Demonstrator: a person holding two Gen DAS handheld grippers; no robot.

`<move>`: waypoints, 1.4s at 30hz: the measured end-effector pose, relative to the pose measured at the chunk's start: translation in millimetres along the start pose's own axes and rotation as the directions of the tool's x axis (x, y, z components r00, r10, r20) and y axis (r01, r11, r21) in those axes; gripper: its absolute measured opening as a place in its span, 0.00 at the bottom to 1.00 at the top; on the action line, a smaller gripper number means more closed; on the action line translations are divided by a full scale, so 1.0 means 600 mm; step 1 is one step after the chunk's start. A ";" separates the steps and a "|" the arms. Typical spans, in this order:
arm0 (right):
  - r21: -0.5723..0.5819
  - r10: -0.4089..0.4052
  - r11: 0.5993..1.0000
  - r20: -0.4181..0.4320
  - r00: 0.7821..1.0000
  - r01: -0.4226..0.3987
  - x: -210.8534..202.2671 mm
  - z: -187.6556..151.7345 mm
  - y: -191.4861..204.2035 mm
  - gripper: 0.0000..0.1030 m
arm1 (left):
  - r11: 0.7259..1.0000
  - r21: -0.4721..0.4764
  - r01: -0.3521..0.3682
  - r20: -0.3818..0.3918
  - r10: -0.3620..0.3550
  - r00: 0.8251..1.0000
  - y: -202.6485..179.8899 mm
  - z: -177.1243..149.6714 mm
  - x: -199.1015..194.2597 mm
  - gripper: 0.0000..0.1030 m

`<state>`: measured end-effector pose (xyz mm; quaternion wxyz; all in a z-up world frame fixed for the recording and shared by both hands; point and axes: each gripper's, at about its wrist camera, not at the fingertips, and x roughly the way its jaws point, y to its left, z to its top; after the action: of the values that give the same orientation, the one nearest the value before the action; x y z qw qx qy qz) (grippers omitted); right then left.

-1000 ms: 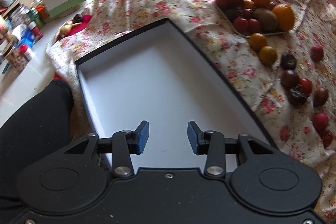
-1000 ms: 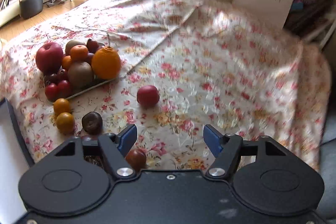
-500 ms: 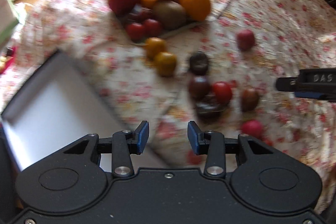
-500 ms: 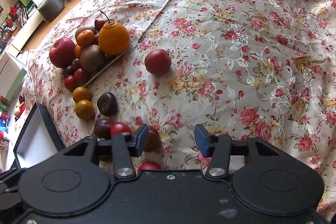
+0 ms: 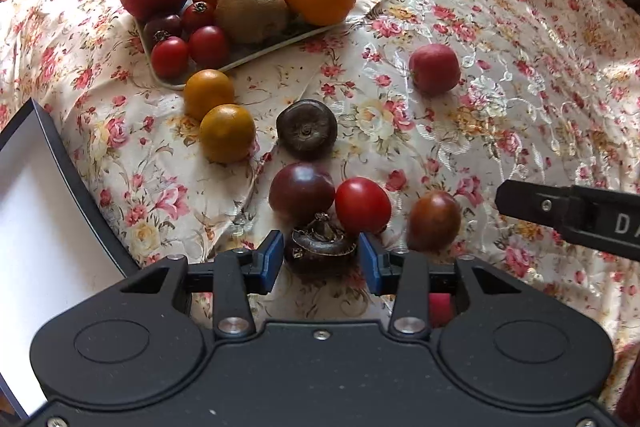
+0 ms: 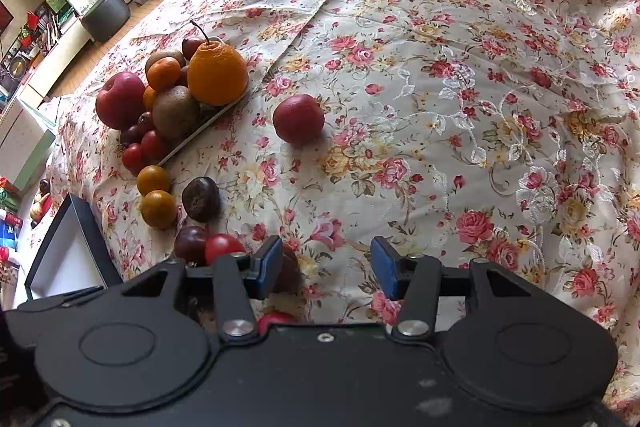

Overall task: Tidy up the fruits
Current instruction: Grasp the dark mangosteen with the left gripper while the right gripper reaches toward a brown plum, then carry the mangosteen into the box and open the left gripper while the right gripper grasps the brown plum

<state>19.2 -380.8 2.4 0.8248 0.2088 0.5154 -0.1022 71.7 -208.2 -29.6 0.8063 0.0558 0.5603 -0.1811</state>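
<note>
water chestnut [image 5: 322, 247] between pads of left gripper [image 5: 321, 261], parted, not gripping; right gripper [image 6: 326, 267] half-wide, empty.

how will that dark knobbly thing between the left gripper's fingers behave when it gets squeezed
The dark water chestnut looks squat and flat-bottomed, so it probably won't roll far. Its skin looks hard and shiny, so it may slip on the pads. The red tomato sits close behind, so closing the left gripper might nudge it.

loose fruits [image 5: 302, 191] lie between box [image 5: 60, 163] and tray [image 5: 256, 51].
</note>
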 end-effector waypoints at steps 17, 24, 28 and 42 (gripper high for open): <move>0.001 0.033 0.999 -0.039 0.999 -0.033 0.024 -0.009 0.023 0.51 | 0.999 -0.039 0.004 0.008 -0.003 1.000 0.029 0.003 -0.007 0.51; -0.007 0.026 1.000 -0.048 0.999 -0.026 0.054 -0.022 0.051 0.51 | 0.994 -0.104 -0.036 0.062 0.042 0.997 0.102 0.010 -0.078 0.51; 0.010 -0.016 1.000 -0.057 0.998 0.016 0.082 -0.028 0.057 0.51 | 0.987 -0.129 -0.098 0.063 0.106 0.992 0.152 0.010 -0.102 0.51; -0.011 -0.120 0.993 -0.035 0.992 0.120 0.086 -0.026 0.086 0.32 | 0.945 -0.196 -0.263 0.000 0.268 0.963 0.276 -0.015 -0.132 0.51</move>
<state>49.7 -325.2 -37.3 0.8088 0.1756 0.5420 -0.1457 98.4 -33.9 21.5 0.8322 0.0495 0.5520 -0.0161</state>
